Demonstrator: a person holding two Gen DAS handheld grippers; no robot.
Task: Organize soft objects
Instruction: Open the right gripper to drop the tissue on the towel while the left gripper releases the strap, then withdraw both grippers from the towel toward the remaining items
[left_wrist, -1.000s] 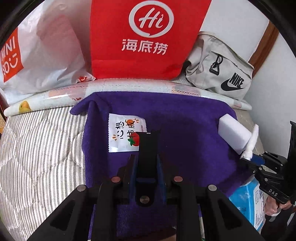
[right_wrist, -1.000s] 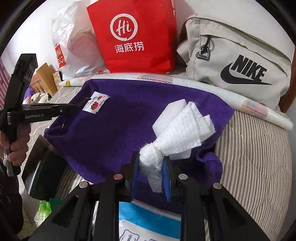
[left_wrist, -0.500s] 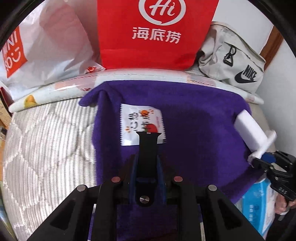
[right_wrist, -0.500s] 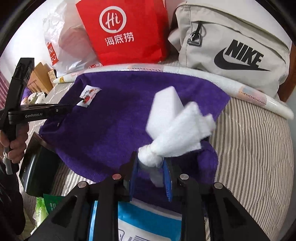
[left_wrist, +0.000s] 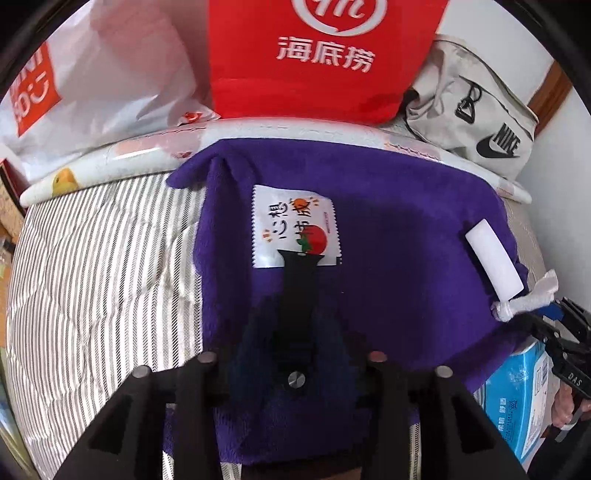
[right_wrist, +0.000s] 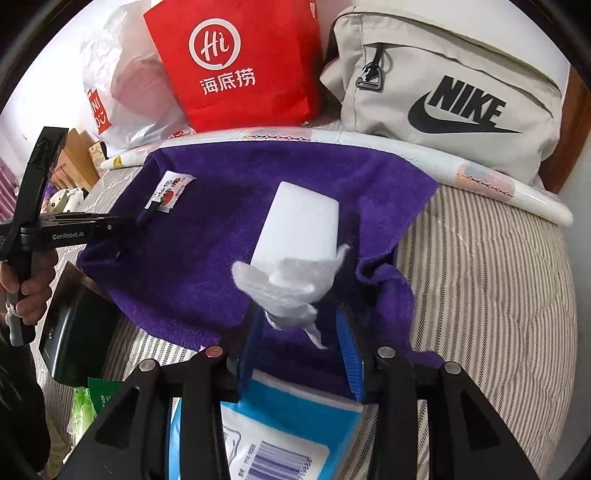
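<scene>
A purple towel (left_wrist: 399, 236) lies spread on the striped bed; it also shows in the right wrist view (right_wrist: 236, 206). A white wet-wipe packet (left_wrist: 291, 229) with a tomato print lies on its left part. My left gripper (left_wrist: 298, 258) is shut, its tip at the packet's near edge; whether it pinches the packet is unclear. A white sponge block (right_wrist: 299, 229) lies on the towel's right part. A knotted white tissue (right_wrist: 291, 288) rests against the block, between the blue pads of my right gripper (right_wrist: 299, 328), which is open.
A red paper bag (left_wrist: 325, 55), a white plastic bag (left_wrist: 92, 85) and a grey Nike bag (right_wrist: 443, 85) stand at the back behind a rolled mat (left_wrist: 110, 162). A blue tissue pack (right_wrist: 280, 435) lies under my right gripper. A black box (right_wrist: 77, 332) sits at the left.
My right gripper has opened and let go of the knotted tissue, which now lies by the sponge block. My left gripper has moved forward to the packet's edge.
</scene>
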